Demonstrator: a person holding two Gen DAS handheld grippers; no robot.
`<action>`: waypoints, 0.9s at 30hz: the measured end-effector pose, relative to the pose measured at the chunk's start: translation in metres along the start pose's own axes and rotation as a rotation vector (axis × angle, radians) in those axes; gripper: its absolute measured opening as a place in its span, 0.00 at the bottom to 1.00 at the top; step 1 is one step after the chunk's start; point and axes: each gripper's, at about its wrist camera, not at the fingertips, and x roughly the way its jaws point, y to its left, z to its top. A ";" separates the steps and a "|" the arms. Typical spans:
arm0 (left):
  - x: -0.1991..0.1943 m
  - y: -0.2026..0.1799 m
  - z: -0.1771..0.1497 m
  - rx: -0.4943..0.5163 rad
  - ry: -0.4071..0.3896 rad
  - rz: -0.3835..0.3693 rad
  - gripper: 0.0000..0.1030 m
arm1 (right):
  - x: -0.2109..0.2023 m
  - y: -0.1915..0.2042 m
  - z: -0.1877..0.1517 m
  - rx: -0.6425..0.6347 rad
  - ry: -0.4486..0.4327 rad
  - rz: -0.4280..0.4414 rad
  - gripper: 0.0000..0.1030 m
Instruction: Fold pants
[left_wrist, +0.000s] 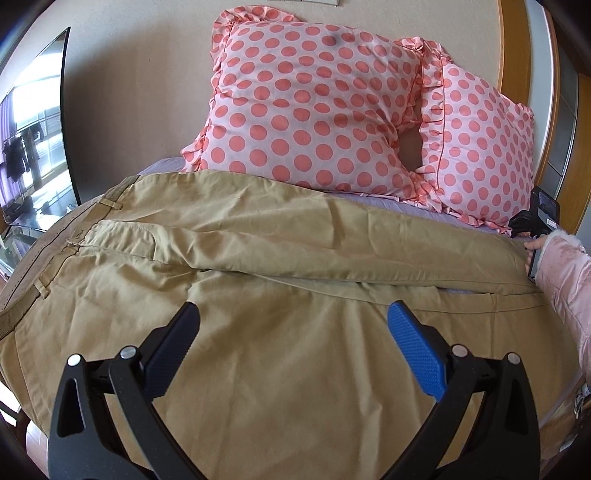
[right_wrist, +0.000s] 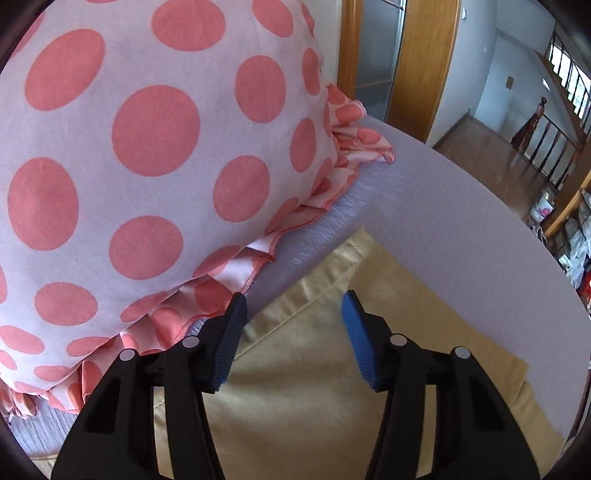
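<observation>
Khaki pants (left_wrist: 258, 258) lie flat across the bed, waistband (left_wrist: 44, 258) at the left, legs running right. One leg lies folded over the other. My left gripper (left_wrist: 293, 314) is open and empty, hovering over the near leg around mid-thigh. My right gripper (right_wrist: 293, 301) is open and empty above the leg cuffs (right_wrist: 332, 295), next to the pillow frill. In the left wrist view the right gripper's body (left_wrist: 535, 221) and a pink sleeve (left_wrist: 565, 280) show at the far right by the cuffs.
Two pink polka-dot pillows (left_wrist: 314, 103) (right_wrist: 129, 166) stand at the bed's head, just behind the pants. Lilac sheet (right_wrist: 443, 206) borders the cuffs. A TV (left_wrist: 33, 140) is at the left; a wooden door frame (right_wrist: 424, 55) and a hallway are to the right.
</observation>
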 end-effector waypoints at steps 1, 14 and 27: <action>0.000 0.000 -0.001 -0.002 0.002 -0.007 0.98 | -0.001 -0.003 -0.001 -0.009 -0.018 0.011 0.21; -0.011 0.035 0.003 -0.115 -0.074 -0.047 0.98 | -0.145 -0.180 -0.156 0.261 -0.150 0.582 0.04; 0.016 0.070 0.061 -0.187 -0.079 -0.094 0.98 | -0.128 -0.208 -0.189 0.412 0.049 0.601 0.36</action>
